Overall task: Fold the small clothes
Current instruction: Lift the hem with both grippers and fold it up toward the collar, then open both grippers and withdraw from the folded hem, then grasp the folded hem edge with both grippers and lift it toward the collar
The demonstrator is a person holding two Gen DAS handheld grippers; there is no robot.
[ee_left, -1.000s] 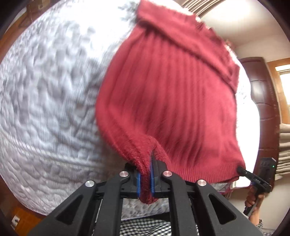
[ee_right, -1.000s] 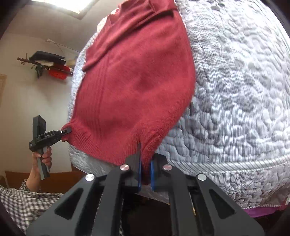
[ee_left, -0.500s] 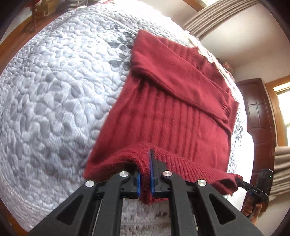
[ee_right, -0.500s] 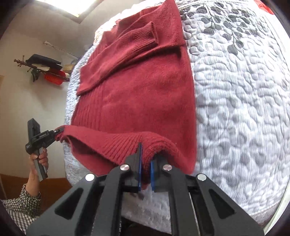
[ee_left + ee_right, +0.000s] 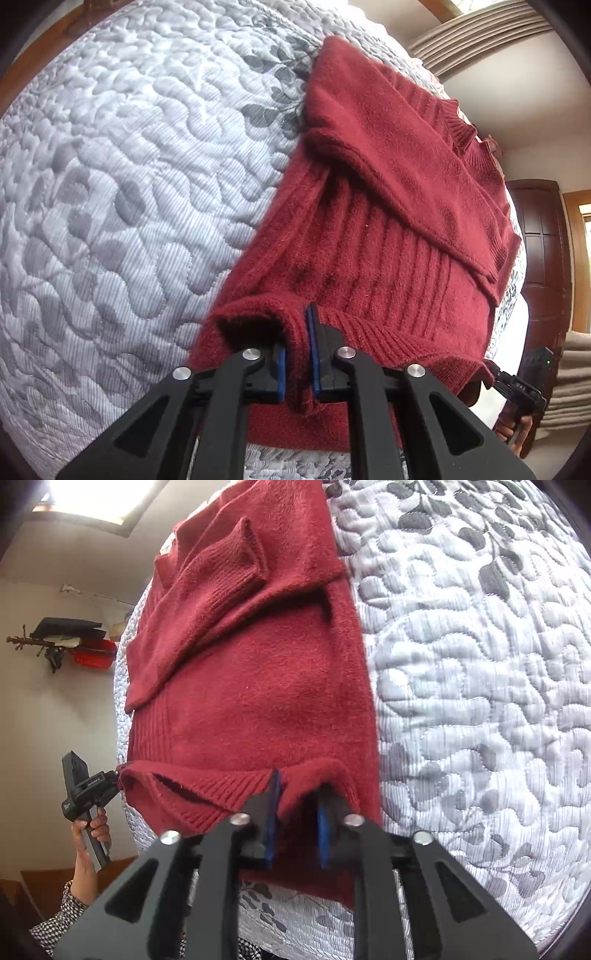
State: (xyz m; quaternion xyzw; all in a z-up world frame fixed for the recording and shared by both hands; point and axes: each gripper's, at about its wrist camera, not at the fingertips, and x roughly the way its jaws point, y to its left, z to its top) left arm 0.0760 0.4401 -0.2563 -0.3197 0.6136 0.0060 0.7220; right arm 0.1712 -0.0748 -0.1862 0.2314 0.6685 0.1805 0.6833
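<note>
The red sweater [image 5: 388, 229] lies on the bed [image 5: 129, 166], sleeves already folded in; each tool, left [image 5: 298, 363] and right [image 5: 295, 827], pinches a hem corner; the bottom-to-top fold remains.

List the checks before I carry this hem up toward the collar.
1. Left gripper shut on the hem: ok.
2. Right gripper shut on the hem: cannot tell; its pads stand apart with knit between them.
3. Sleeves folded across the sweater: ok.
4. Both hem layers held together: cannot tell; a gap shows between them in the right wrist view.
5. Quilt beside the sweater free of other things: ok.
</note>
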